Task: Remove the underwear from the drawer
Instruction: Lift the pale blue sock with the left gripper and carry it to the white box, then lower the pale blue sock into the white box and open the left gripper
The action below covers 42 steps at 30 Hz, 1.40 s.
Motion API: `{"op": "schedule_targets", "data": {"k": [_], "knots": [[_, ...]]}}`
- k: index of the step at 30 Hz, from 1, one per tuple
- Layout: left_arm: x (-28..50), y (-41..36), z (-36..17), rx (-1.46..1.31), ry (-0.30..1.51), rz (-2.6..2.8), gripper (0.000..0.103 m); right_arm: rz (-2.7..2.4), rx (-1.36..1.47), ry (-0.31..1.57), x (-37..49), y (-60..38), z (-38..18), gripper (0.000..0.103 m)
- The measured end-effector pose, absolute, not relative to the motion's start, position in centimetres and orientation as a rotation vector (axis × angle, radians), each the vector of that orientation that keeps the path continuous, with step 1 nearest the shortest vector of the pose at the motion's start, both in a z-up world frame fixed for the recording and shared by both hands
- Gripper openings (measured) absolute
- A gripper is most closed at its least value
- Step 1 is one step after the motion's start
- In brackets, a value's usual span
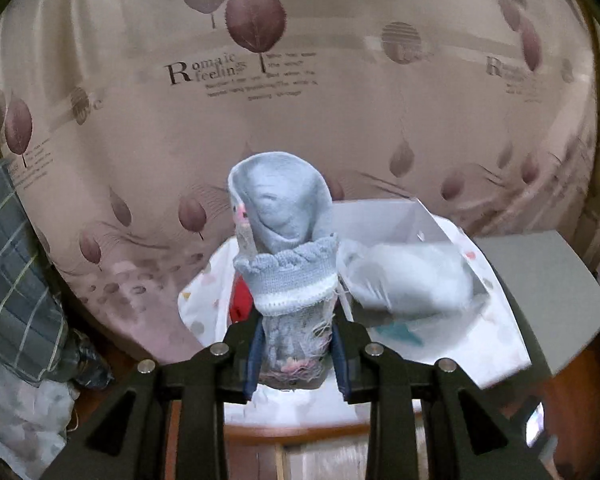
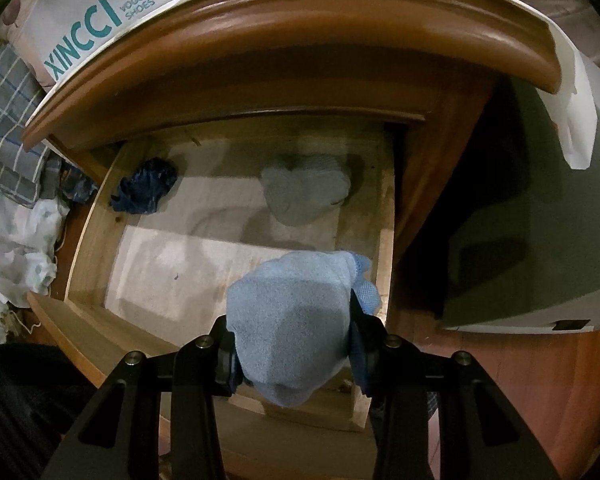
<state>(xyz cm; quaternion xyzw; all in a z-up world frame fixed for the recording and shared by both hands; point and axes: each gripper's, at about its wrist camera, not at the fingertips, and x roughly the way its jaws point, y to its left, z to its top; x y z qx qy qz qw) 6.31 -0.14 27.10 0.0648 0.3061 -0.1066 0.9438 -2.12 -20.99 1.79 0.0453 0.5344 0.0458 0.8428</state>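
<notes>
— Gripping anything, those claws?
— Left claw (image 1: 296,354) clamps a grey knit garment (image 1: 284,240) before the curtain (image 1: 300,120). Right claw (image 2: 296,356) pinches light-blue underwear (image 2: 292,312) over the drawer's (image 2: 100,216) near right corner; grey (image 2: 304,192) and dark-blue (image 2: 144,188) pieces lie inside.

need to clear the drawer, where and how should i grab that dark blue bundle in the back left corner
Grip the raised crumpled middle of the dark blue bundle, coming straight down from above. It lies loose on the drawer floor against the left wall, so a sideways approach is blocked.
</notes>
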Motion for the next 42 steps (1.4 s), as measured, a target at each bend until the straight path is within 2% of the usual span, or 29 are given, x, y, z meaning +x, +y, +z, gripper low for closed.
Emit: {"op": "schedule_targets", "data": {"k": [9,18,29,32,40,42], "knots": [[13.3,-2.3,23.6,0.142,0.707,-0.307,0.029,0.057,0.119,1.136,-2.1,-21.7,1.6,0.038],[15.7,-4.5,18.7,0.245,0.784,-0.331,0.029,0.068,0.113,1.146,-1.9,-21.2,1.4,0.038],[16.9,-3.1,16.4,0.146,0.864,-0.308,0.034,0.068,0.123,1.144,-1.9,-21.2,1.3,0.039],[16.9,-3.2,16.4,0.149,0.868,-0.294,0.037,0.068,0.125,1.145,-1.9,-21.2,1.3,0.039],[15.2,-3.8,17.7,0.172,0.841,-0.297,0.065,0.072,0.123,1.145,-1.9,-21.2,1.3,0.039],[14.6,-3.7,18.3,0.175,0.826,-0.298,0.067,0.074,0.12,1.142,-1.9,-21.2,1.4,0.039]]}}
